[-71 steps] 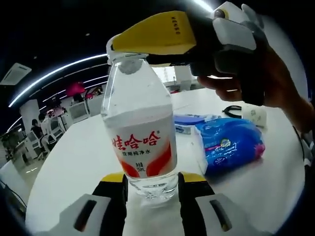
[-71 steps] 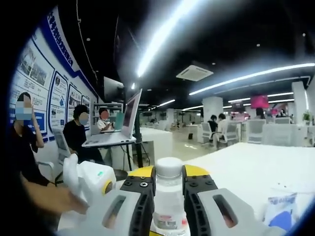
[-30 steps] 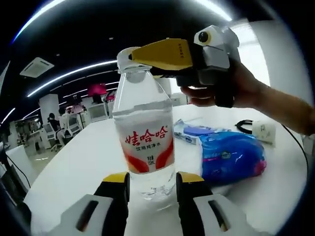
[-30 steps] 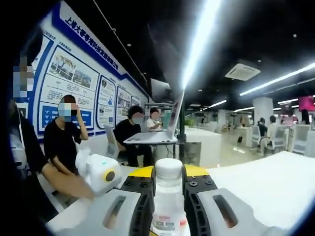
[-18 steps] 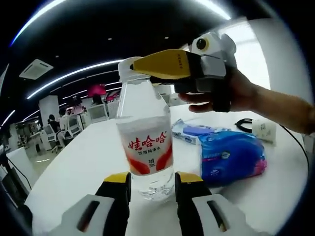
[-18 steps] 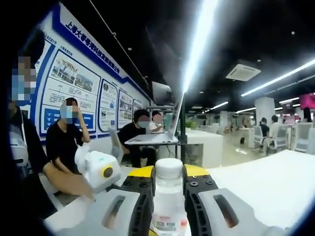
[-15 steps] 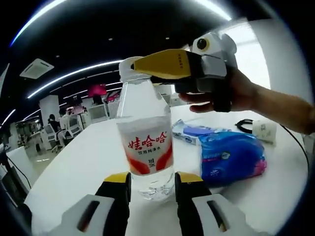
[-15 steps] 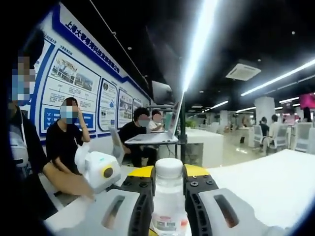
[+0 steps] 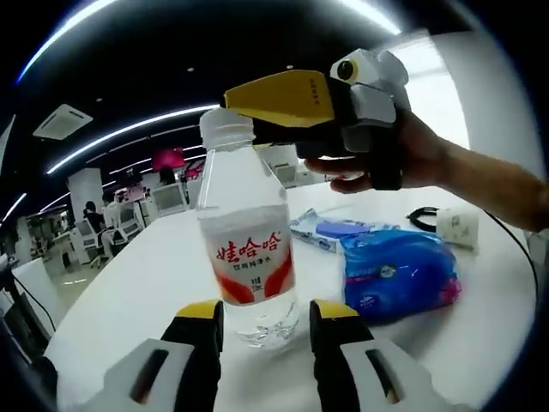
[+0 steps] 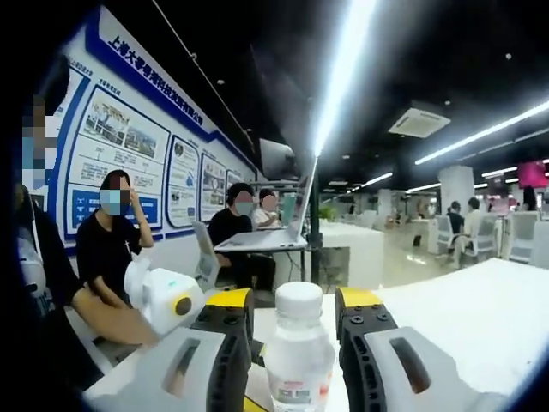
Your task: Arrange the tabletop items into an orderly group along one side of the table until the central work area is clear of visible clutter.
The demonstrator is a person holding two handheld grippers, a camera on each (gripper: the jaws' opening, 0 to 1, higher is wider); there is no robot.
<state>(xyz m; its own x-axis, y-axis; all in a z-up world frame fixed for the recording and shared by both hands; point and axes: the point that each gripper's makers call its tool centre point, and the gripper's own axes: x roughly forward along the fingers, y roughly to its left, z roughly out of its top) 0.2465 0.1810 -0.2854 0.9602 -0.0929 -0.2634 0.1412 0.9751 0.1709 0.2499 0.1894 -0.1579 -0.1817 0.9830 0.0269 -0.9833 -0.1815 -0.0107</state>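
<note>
Right hand-held gripper [image 10: 296, 330] has just spread wide off the bottle [image 9: 246, 249] cap — release done. Left hand-held gripper [image 9: 262, 324] straddles its base on the surface [image 9: 141, 283], contact unclear.

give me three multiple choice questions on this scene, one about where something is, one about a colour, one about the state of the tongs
1. Where does the blue packet lie?
A. On the white table, beside the water bottle
B. Under the bottle
C. On a chair

2. What colour is the bottle's cap?
A. Red
B. White
C. Green

3. How do the right tongs stand at the bottle's neck?
A. Shut on the cap
B. Open, a gap on each side
C. Holding the blue packet

Answers:
1. A, the left gripper view has the packet flat on the table beside the bottle.
2. B, the cap looks white in both views.
3. B, the right gripper view shows its jaws clear of the neck on both sides.
</note>
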